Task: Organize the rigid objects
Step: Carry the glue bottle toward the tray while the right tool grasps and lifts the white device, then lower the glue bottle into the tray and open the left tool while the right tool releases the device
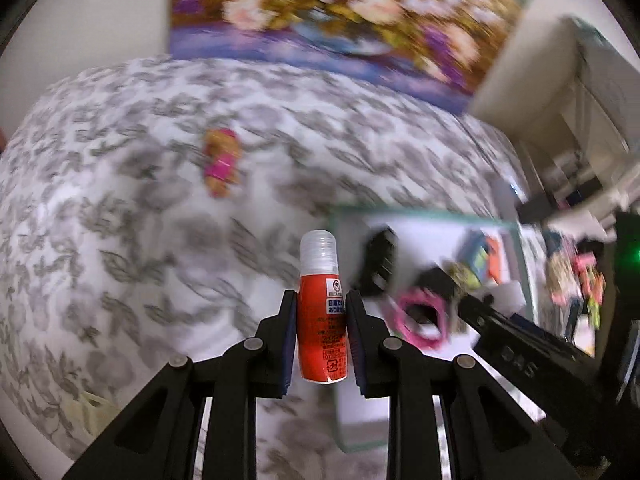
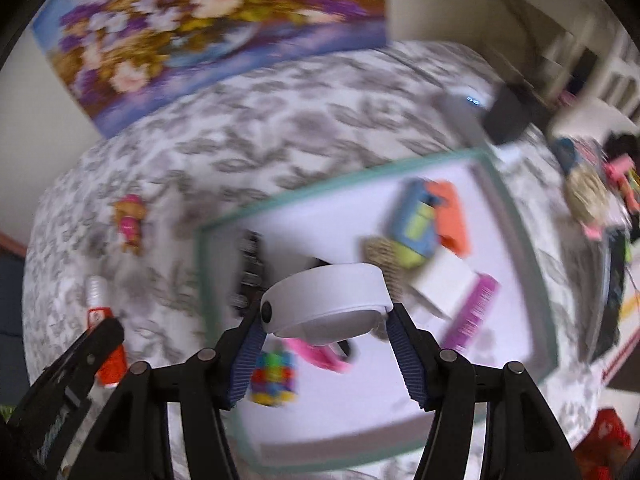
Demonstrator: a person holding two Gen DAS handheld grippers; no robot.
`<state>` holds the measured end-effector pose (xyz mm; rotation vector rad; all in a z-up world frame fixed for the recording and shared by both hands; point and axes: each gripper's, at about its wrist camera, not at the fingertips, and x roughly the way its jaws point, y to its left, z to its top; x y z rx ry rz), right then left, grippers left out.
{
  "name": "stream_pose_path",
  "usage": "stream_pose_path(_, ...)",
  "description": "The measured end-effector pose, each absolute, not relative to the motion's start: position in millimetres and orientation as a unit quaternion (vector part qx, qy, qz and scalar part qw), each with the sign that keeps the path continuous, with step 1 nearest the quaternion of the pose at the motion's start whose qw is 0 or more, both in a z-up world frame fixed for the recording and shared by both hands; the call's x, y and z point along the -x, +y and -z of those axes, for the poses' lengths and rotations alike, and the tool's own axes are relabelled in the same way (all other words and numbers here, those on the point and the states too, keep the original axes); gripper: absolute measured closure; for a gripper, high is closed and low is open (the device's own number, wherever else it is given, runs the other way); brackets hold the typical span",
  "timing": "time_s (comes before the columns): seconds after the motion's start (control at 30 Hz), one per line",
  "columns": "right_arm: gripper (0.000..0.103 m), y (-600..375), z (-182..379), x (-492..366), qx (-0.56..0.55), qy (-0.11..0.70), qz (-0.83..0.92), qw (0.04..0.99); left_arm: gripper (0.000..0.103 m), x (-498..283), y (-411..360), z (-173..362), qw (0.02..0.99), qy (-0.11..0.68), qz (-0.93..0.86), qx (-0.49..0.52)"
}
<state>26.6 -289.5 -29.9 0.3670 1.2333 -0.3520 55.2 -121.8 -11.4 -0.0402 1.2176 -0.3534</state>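
Left gripper point(image 1: 321, 312): jaws pinching a red bottle point(image 1: 321, 320) by its body; the bottle stands upright between the pads, its clear ribbed cap above the fingertips.
Red bottle, position: held above the leaf-patterned cloth point(image 1: 120, 200), just beside the left edge of the tray point(image 1: 424, 214); in the right wrist view the same bottle point(image 2: 105, 328) shows at lower left, clamped by the left gripper.
Right gripper point(image 2: 326, 312): jaws pinching a white round device point(image 2: 328, 300) at its two sides; a small dark button faces the left pad.
White round device, position: held over the tray point(image 2: 340, 184), above its near-left part.
Tray: white floor, teal rim, lying on the patterned cloth.
Tray contents: black comb-like piece point(image 2: 250, 268) near the left wall; multicoloured cube point(image 2: 274, 374) and pink ring-shaped item point(image 2: 320, 354) below the device; purple comb point(image 2: 474, 308), white block point(image 2: 444, 280), blue-and-green item point(image 2: 416, 224) and orange piece point(image 2: 452, 216) toward the right. Blur hides finer detail.
Outside the tray: a small brown-and-pink toy figure point(image 1: 220, 162) lies on the cloth, well apart from the tray's left side.
Background: floral picture point(image 1: 340, 12) upright behind the cloth.
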Motion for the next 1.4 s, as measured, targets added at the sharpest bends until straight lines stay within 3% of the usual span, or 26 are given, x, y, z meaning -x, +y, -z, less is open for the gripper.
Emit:
stream_pose_path(0.5, 0.038, -315, 45, 19, -0.177, 0.599, 0.174, 0.761, 0.078, 7, -170, 39, 0.769, 0.601, 0.207, -0.06)
stream_pose_path(1.03, 0.036, -315, 68, 15, -0.17, 0.629, 0.17, 0.739, 0.078, 4, -183, 59, 0.745, 0.63, 0.206, -0.076)
stream_pose_path(1.1, 0.035, -315, 71, 14, -0.167, 0.633, 0.173, 0.736, 0.072, 4, -183, 59, 0.745, 0.631, 0.204, -0.075)
stream_pose_path(1.17, 0.032, -315, 72, 14, -0.167, 0.634, 0.174, 0.735, 0.053, 3, -182, 59, 0.746, 0.631, 0.2, -0.073)
stream_pose_path(1.3, 0.019, -313, 69, 14, -0.167, 0.628, 0.171, 0.741, 0.05, 1, -178, 55, 0.747, 0.63, 0.199, -0.067)
stream_pose_path(1.4, 0.018, -314, 63, 13, -0.166, 0.617, 0.176, 0.749, 0.042, 0, -175, 53, 0.75, 0.629, 0.193, -0.066)
